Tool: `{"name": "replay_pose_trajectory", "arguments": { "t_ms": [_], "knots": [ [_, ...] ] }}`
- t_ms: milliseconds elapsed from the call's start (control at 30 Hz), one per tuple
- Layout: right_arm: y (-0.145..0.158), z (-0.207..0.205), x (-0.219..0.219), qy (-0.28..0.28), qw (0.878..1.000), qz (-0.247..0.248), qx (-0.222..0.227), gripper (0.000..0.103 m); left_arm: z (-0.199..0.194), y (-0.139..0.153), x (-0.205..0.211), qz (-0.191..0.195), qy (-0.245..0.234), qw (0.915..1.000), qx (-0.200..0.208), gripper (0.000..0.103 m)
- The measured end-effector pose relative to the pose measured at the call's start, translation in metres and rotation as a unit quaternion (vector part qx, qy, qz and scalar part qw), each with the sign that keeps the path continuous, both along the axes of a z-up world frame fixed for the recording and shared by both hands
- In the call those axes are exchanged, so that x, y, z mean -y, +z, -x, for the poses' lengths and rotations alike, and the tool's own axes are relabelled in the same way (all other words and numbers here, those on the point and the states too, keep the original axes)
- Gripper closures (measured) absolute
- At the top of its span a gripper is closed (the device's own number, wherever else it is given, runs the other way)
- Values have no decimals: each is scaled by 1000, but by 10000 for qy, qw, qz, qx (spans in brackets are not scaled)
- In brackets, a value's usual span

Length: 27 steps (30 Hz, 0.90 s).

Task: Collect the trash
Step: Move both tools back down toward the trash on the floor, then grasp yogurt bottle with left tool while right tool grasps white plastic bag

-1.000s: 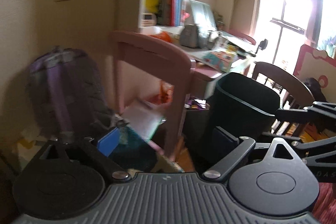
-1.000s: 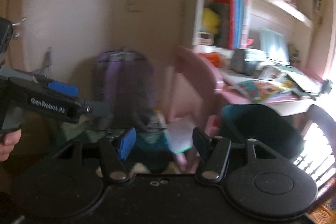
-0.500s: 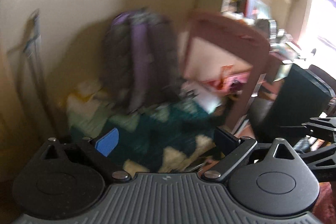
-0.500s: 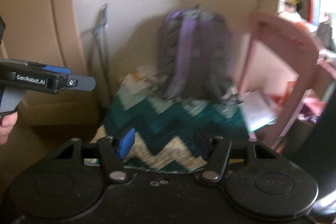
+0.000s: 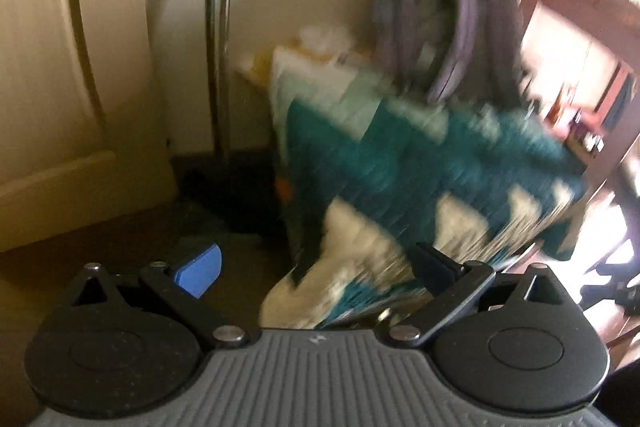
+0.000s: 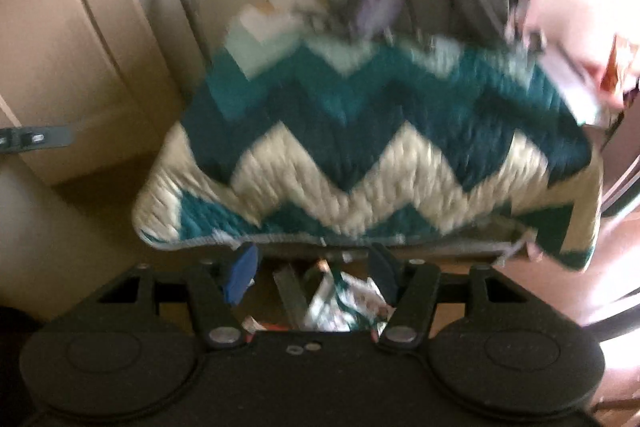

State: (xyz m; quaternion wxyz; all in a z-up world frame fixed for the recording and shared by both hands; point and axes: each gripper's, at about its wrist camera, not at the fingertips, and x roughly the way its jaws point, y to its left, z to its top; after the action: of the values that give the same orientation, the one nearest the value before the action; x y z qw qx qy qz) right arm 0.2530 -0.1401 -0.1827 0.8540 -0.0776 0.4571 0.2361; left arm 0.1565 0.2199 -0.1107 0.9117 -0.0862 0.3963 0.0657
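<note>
Both views are blurred by motion. In the right wrist view my right gripper is open and empty. Several crumpled wrappers and paper scraps lie on the floor just below its fingers, at the front edge of a teal and cream zigzag cushion. In the left wrist view my left gripper is open and empty, close to the same cushion. The left gripper's tip shows at the left edge of the right wrist view.
A purple and grey backpack stands behind the cushion against the wall. A pink chair is to the right. A metal pole and a beige cabinet door are to the left.
Both views have swung left and down, away from the desk, shelves and black bin, toward the cushion and floor. The trash on the floor has come into the right wrist view.
</note>
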Motion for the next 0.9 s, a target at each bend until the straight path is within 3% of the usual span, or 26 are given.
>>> {"name": "replay_pose_trajectory", "arguments": {
  "t_ms": [233,367,467,567,633,700,900],
  "knots": [
    [-105,-29,4,-273,9946,488,-880,42,-3,-112,-16,-288,-305,9959,-800,1],
    [-162,-38,10,-277,9866,857,-1363,42,-11,-173,-15,-204,-471,9908,-1255,1],
    [-201,-43,11,-185,9789,1151,-1678,42,-21,-217,-3,-296,-756,9835,-1620,1],
    [-231,-46,8,80,9731,1420,-1812,42,-30,-257,15,-707,-1140,9720,-1929,1],
    [-247,-48,4,287,9707,1411,-1922,42,-34,-281,23,-949,-1367,9650,-2026,1],
    [-260,-46,-3,534,9678,1349,-2056,43,-38,-304,25,-959,-1432,9605,-2185,1],
    [-304,-26,-32,792,9561,1023,-2628,43,-56,-356,19,-824,-1298,9571,-2454,1]
  ]
}}
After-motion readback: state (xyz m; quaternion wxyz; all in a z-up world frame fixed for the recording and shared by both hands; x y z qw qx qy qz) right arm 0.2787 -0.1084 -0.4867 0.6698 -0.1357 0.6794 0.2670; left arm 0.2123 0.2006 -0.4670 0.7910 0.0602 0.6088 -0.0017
